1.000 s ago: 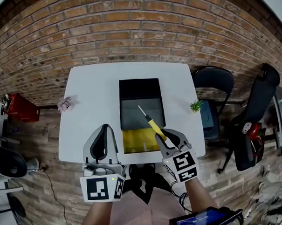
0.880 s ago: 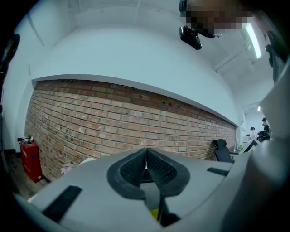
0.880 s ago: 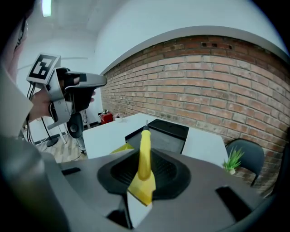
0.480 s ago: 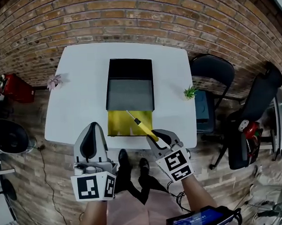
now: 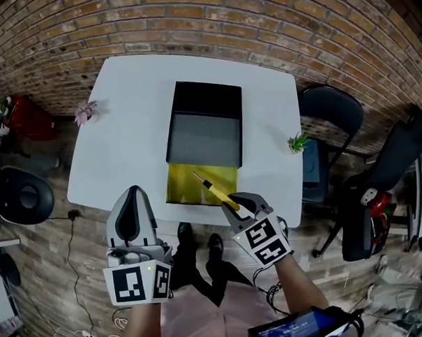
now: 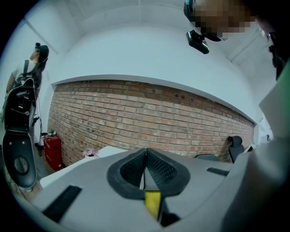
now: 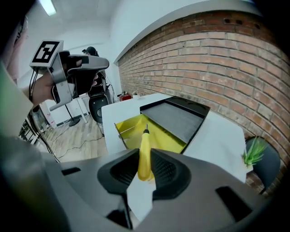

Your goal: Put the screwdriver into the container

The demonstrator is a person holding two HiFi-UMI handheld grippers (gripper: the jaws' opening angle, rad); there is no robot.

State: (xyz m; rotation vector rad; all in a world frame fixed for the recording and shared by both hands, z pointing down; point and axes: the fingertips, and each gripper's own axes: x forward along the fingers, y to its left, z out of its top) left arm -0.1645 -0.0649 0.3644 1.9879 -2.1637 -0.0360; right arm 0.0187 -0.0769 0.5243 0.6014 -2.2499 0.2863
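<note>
Brick wall behind white table. Wood-plank floor with cable trailing across it. Two black chairs at right: one just beside table, other farther out. Red box at wall, left. Small green plant and pink flower at opposite table edges. White ceiling, strip light overhead.
</note>
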